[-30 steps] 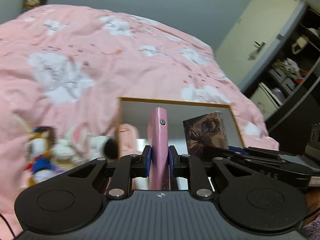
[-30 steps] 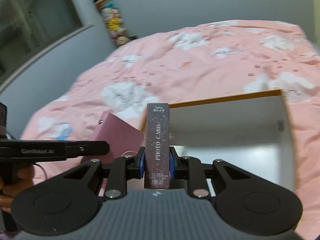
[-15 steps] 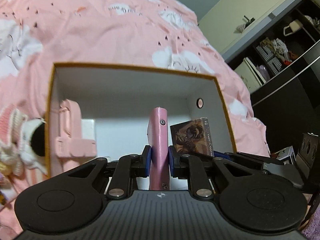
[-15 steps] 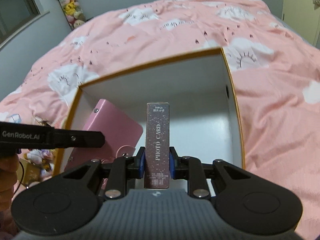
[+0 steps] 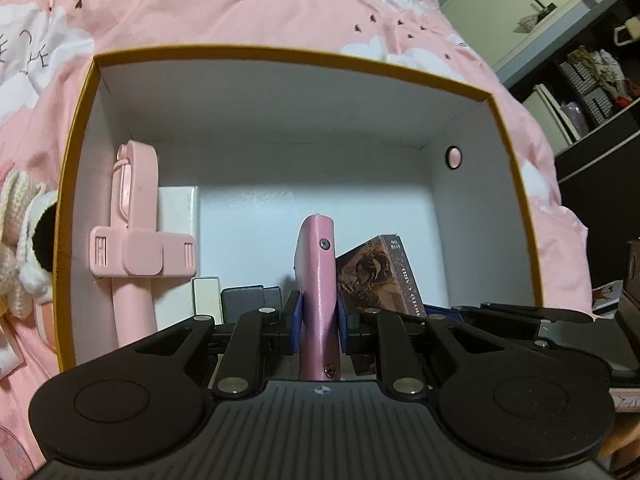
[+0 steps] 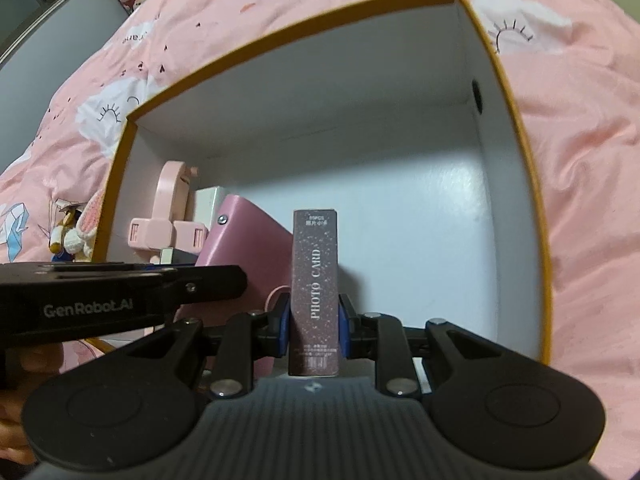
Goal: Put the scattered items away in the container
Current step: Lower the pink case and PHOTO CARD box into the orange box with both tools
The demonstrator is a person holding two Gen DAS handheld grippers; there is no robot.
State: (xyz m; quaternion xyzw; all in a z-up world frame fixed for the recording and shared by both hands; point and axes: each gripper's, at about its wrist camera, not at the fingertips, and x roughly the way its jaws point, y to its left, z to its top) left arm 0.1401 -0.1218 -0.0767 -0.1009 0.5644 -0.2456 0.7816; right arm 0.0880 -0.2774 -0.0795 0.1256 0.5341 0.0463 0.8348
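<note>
Holding two things at once over the box [image 5: 280, 54], I have my left gripper [image 5: 318, 322] clamped on a pink folio-style case [image 5: 318, 280], its spine with two metal studs facing my camera and standing upright between the blue pads. My right gripper [image 6: 314, 326] is clamped on a dark, speckled carton lettered PHOTO CARD [image 6: 315, 276], also upright in the pads.

Both items hang inside the mouth of the box, a white-lined container with a mustard-yellow rim that sits on the bed, on a pink duvet [image 6: 580, 140] printed with white clouds. From the right wrist view the pink case [image 6: 248, 240] shows just left of my carton, and my left gripper's black body crosses the lower left of that view. From the left wrist view the carton [image 5: 376, 276] stands just right of the case, tilted a little.

Already in the box, against its left wall, a pink phone-holder stand [image 5: 136, 232] leans upright with a white box [image 5: 178, 208] behind it. Near its foot sit a small cream block [image 5: 206, 298] and a dark grey item [image 5: 250, 296], possibly a wallet; it is half hidden.

Outside the left wall, a crocheted plush toy [image 5: 24, 248] lies on the duvet.
</note>
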